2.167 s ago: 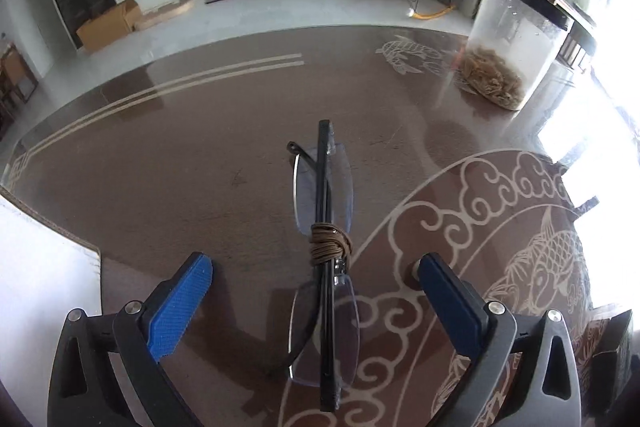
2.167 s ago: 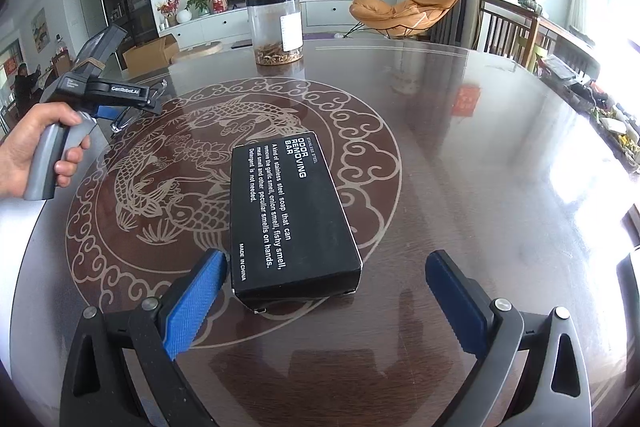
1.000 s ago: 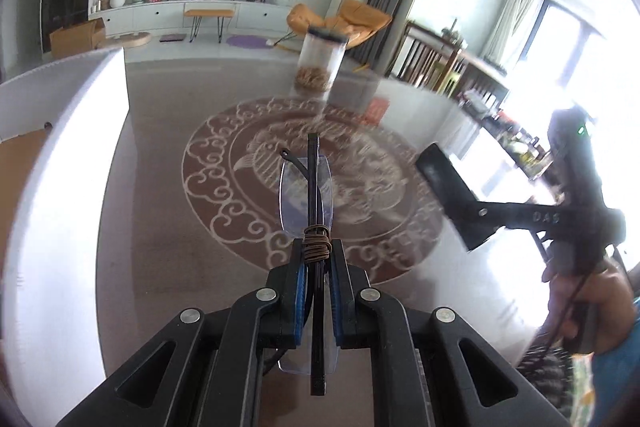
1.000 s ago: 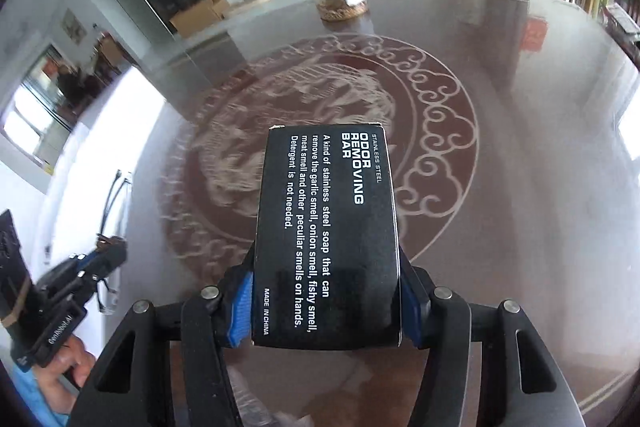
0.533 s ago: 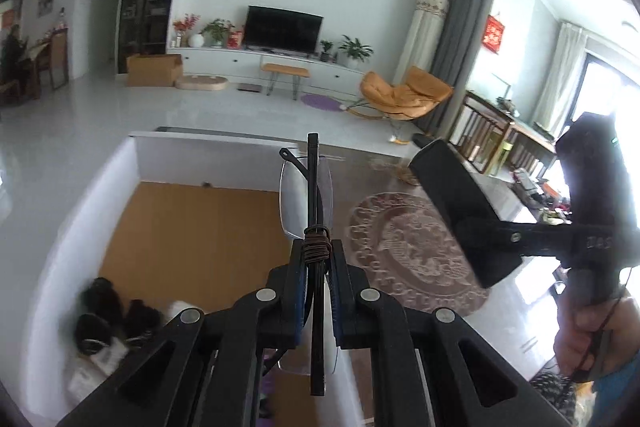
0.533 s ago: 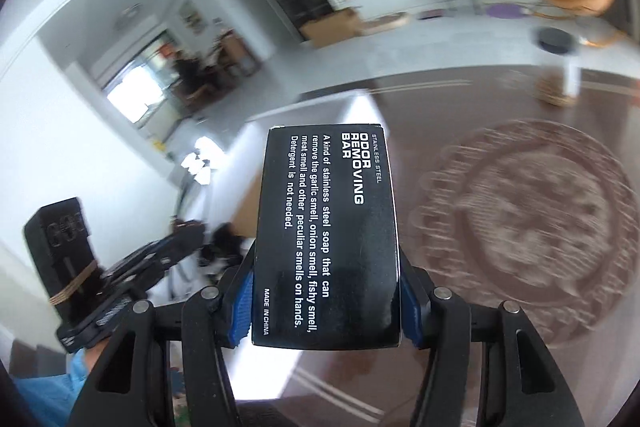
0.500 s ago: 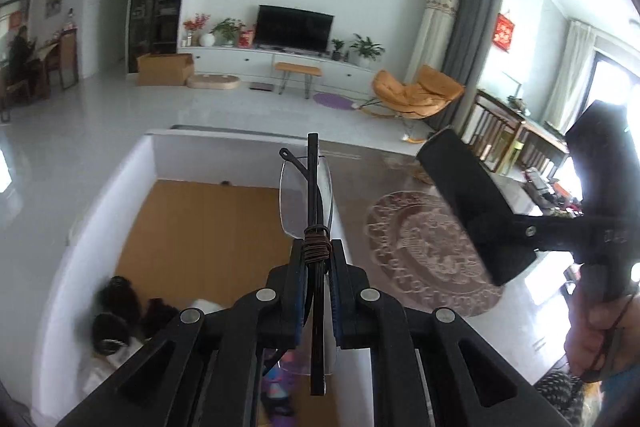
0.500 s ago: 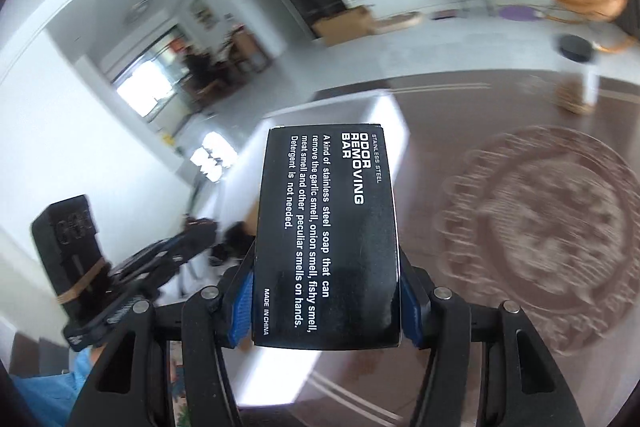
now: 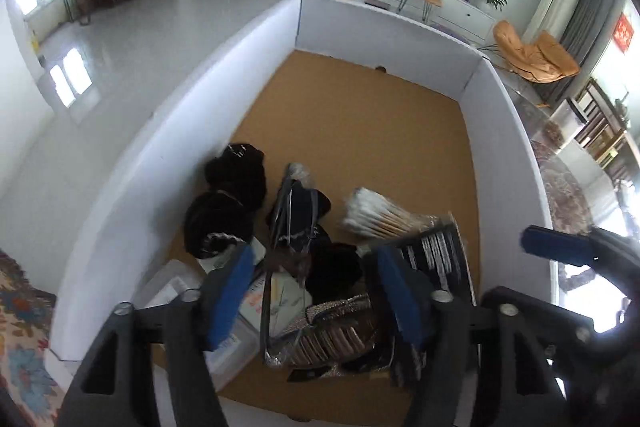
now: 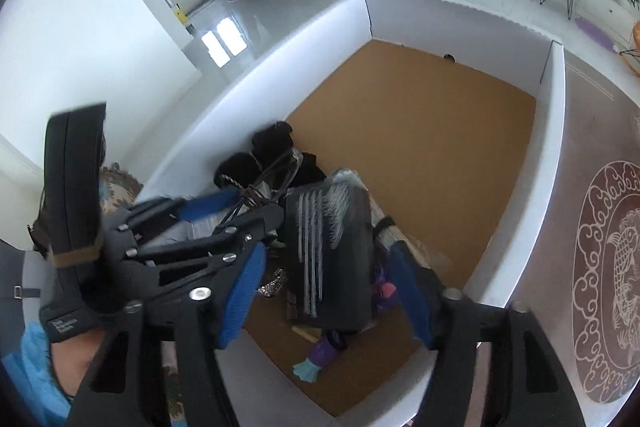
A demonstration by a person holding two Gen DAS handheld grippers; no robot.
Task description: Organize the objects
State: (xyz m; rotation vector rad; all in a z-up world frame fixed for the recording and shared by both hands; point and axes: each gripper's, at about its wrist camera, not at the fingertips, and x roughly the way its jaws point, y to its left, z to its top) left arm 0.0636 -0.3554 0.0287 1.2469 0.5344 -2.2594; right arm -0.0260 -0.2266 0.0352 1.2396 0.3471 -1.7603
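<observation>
A white-walled box [image 9: 192,115] with a brown floor holds a pile of items in its near corner. My left gripper [image 9: 316,291] is open above the pile; the rimless glasses [image 9: 288,223] lie loose between its fingers on the pile. My right gripper [image 10: 332,291] is open too; the black odor-removing-bar box [image 10: 332,255] appears blurred between its fingers, free of the pads, over the pile. That black box also shows in the left wrist view [image 9: 436,259]. The left gripper also shows in the right wrist view [image 10: 216,215].
The pile includes black fuzzy items [image 9: 232,195], a packet of cotton swabs [image 9: 384,215], a clear plastic case [image 9: 180,287] and a patterned pouch [image 9: 332,331]. The far half of the box floor [image 9: 360,111] is bare. The brown patterned table [image 10: 600,227] lies right of the box.
Both grippers moved from over the table to above the box's near corner and opened. The glasses and the black box left the pads and dropped onto the pile.
</observation>
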